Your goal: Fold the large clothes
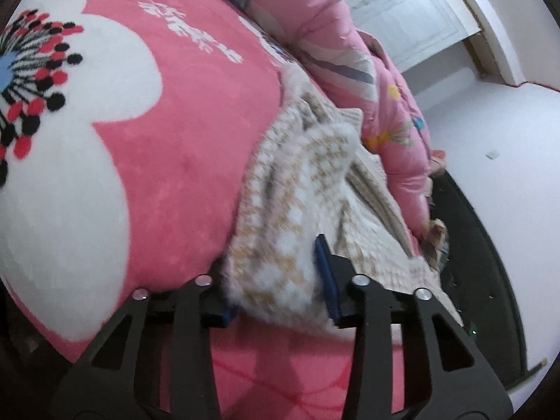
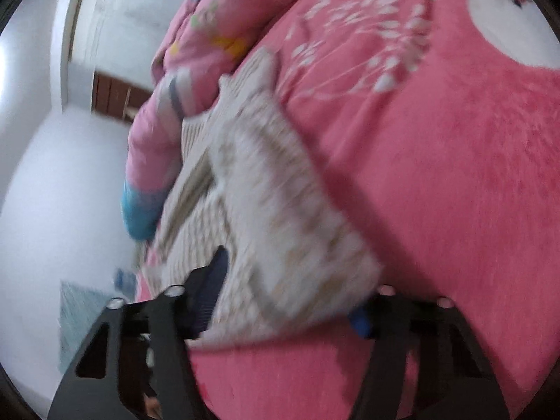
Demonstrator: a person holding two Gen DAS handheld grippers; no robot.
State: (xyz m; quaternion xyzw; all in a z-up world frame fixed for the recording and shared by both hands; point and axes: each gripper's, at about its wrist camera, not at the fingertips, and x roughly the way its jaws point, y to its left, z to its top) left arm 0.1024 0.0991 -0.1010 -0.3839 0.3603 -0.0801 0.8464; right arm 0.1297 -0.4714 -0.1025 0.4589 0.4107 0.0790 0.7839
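Both tongs [image 1: 280,276] [image 2: 290,294] pinching cream checked garment [image 1: 304,189] [image 2: 266,189], long axis running away toward pink quilt [image 1: 350,70]

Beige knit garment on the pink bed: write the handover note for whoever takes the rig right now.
Left gripper: jaws around a bunched edge of the beige knit garment; a firm pinch can't be confirmed.
Right gripper: the same, on another part of the garment; the view is blurred.
The garment lies crumpled on the pink blanket, beside the pink quilt.
Done: both grippers brought onto the garment.
Left: confirm both grips, spread it flat, then make every fold.
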